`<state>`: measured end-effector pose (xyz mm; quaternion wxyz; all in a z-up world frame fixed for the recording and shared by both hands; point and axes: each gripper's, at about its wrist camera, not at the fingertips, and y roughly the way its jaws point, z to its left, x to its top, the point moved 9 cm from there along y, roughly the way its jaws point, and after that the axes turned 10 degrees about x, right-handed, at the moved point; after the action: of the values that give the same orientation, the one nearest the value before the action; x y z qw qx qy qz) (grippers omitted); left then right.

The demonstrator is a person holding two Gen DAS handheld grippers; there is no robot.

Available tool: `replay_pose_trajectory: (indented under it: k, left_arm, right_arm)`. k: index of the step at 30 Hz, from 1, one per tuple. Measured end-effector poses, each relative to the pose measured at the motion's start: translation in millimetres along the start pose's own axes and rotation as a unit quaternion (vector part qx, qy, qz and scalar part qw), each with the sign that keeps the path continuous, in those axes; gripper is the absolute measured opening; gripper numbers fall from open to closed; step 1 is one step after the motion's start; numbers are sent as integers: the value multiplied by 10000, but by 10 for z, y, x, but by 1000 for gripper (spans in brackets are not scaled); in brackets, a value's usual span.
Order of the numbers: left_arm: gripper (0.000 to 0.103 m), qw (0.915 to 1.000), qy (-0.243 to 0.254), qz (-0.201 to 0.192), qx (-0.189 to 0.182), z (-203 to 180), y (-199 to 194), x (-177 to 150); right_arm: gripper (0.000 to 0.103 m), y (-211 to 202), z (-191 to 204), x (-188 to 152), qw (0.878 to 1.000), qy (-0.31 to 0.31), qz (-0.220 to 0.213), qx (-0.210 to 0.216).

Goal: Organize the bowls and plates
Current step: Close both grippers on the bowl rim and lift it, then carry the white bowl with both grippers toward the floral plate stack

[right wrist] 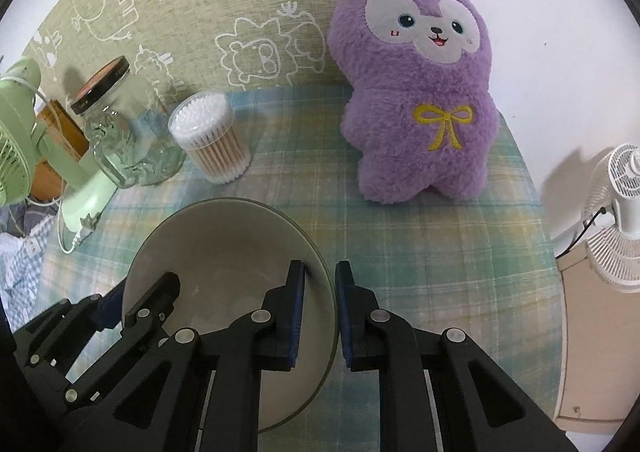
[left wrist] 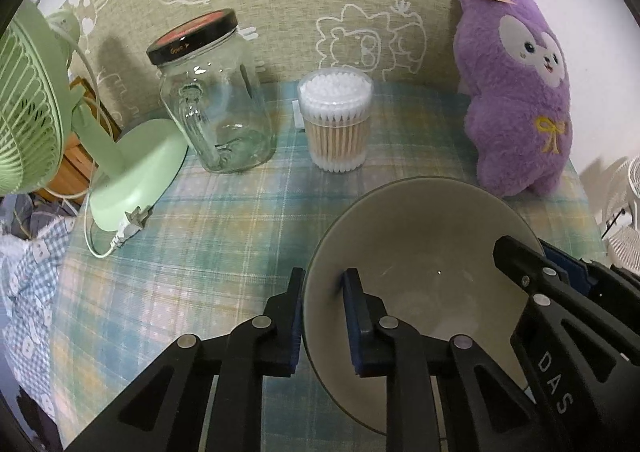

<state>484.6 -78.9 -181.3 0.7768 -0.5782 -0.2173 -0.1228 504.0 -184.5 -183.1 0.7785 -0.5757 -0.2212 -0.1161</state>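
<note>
Both tongs clamped on one grey bowl point(left wrist: 420, 252), opposite sides of the rim.

Left gripper point(left wrist: 322, 284): pinching the bowl's left wall, one pad outside, one inside. Right gripper point(right wrist: 320, 276): same on the right wall, rim sandwiched between the blue pads point(right wrist: 297, 308).

Bowl upright, empty, near the front edge of the plaid tablecloth point(right wrist: 420, 252). Cannot tell whether resting on the cloth or lifted just off it.

Behind the bowl, well apart: glass jar point(left wrist: 218, 108) with black lid, tub of cotton swabs point(left wrist: 335, 120) just right of it. Purple plush toy point(right wrist: 420, 92) upright at back right, against the wall. Green desk fan point(left wrist: 36, 104) at far left, base point(left wrist: 136, 172) beside the jar. White fan point(right wrist: 620, 212) off the table at right.
</note>
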Motion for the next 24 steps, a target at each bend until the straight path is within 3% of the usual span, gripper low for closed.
replay_pose_trajectory:
  k: [11, 24]
  left_arm:
    - [16, 9999, 85, -65, -12, 48, -280, -102]
    - [17, 9994, 29, -321, -93, 255, -852, -229]
  right_arm:
    - [19, -308, 65, -114, 10000, 43, -54, -53]
    - [19, -952, 320, -256, 9993, 10, -317, -183]
